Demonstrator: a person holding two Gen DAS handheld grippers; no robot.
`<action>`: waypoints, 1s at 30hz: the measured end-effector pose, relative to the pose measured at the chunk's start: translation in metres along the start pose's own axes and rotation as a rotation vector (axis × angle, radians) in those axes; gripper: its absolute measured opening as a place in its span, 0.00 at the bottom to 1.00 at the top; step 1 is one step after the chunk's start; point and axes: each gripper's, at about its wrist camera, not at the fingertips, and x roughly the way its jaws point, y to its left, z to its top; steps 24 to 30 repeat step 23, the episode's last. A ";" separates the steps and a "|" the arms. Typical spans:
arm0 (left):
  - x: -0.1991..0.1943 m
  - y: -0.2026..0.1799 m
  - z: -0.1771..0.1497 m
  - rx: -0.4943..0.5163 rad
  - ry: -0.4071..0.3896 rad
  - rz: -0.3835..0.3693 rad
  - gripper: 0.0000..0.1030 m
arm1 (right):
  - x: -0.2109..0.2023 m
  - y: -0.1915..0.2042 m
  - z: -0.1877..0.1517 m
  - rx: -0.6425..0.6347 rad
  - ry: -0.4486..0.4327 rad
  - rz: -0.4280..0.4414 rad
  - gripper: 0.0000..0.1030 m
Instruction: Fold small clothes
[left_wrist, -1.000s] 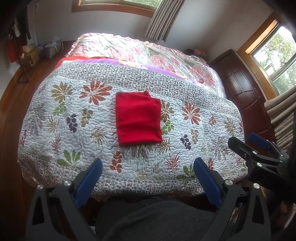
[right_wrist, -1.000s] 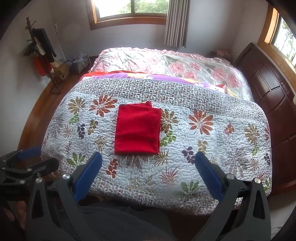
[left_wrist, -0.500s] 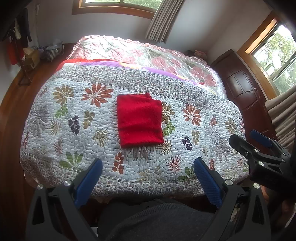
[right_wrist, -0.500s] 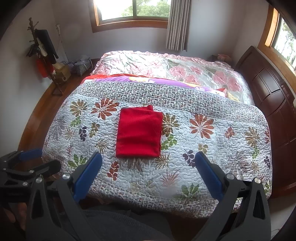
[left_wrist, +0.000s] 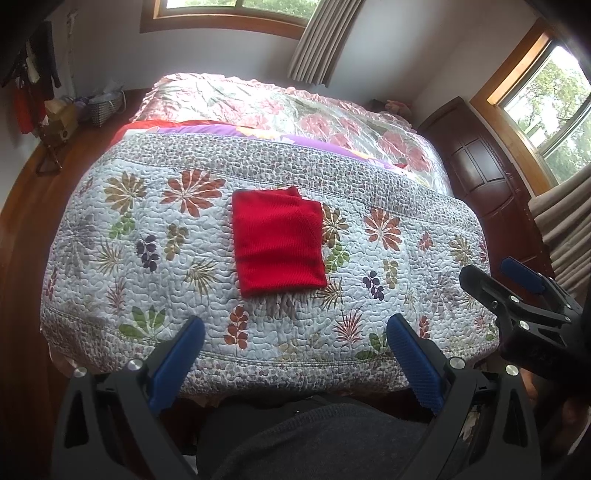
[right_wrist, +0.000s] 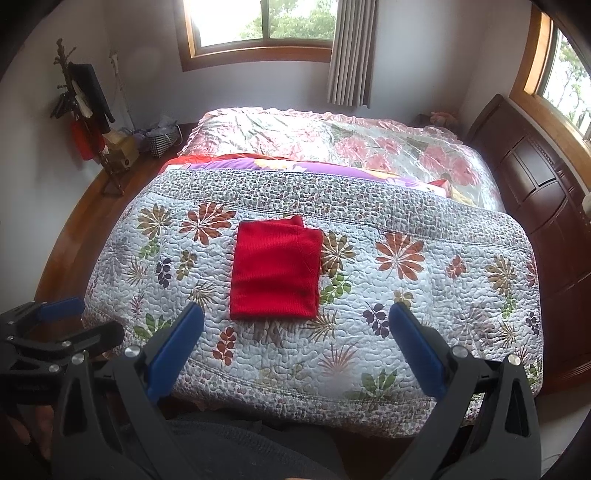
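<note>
folded red knit cloth (left_wrist: 277, 243) on floral quilted bed (left_wrist: 147, 236) | 12 o'clock of both, long axis 12–6 | left gripper (left_wrist: 295, 363) released | right gripper (right_wrist: 295, 352) released, marginally nearer

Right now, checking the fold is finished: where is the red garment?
The red garment lies folded mid-quilt, ahead of both open grippers, touching neither.

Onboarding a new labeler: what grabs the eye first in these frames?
The folded red garment lies flat on the flowered quilt, left of the quilt's middle and alone on it. Both tools, the left tool and the right tool, sit open at the near edge of the bed, touching nothing. Beyond the quilt, a shiny pink floral bedspread catches window light.
</note>
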 end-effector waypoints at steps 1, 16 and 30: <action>0.001 0.000 0.001 0.002 0.001 -0.001 0.96 | 0.000 -0.001 0.000 0.000 0.000 0.000 0.97; 0.006 -0.005 0.008 0.015 0.008 0.009 0.96 | 0.006 -0.008 0.005 0.005 0.000 0.000 0.97; 0.009 -0.007 0.013 0.017 0.010 0.012 0.96 | 0.011 -0.011 0.009 -0.001 0.001 -0.001 0.97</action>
